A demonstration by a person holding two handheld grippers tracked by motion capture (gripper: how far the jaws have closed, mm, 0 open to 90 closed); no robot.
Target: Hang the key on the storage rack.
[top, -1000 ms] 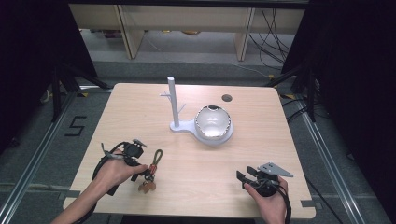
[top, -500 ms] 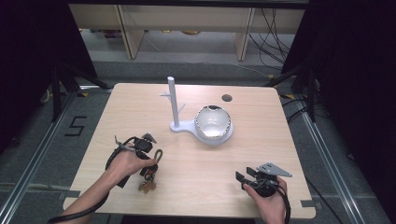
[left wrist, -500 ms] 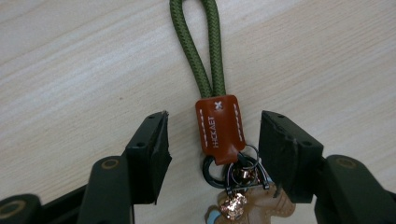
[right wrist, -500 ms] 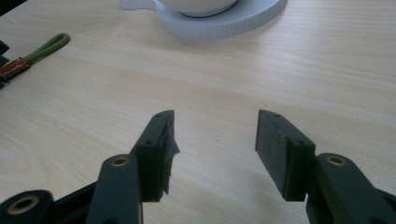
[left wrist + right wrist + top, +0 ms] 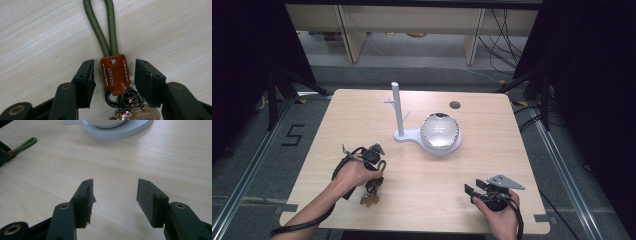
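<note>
Left gripper view: left claw (image 5: 113, 75), closing, straddles the leather tab (image 5: 115, 73) without touching, pointing down.

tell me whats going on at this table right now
A person works with two hand-held grippers. The left gripper has its jaws either side of the brown leather tab of a keychain with a green cord loop; they have just been closing but don't yet pinch it. The right gripper rests open, near the white stand and bowl.

A white peg stand (image 5: 398, 112) and shiny bowl (image 5: 440, 131) sit mid-table (image 5: 492, 150).
</note>
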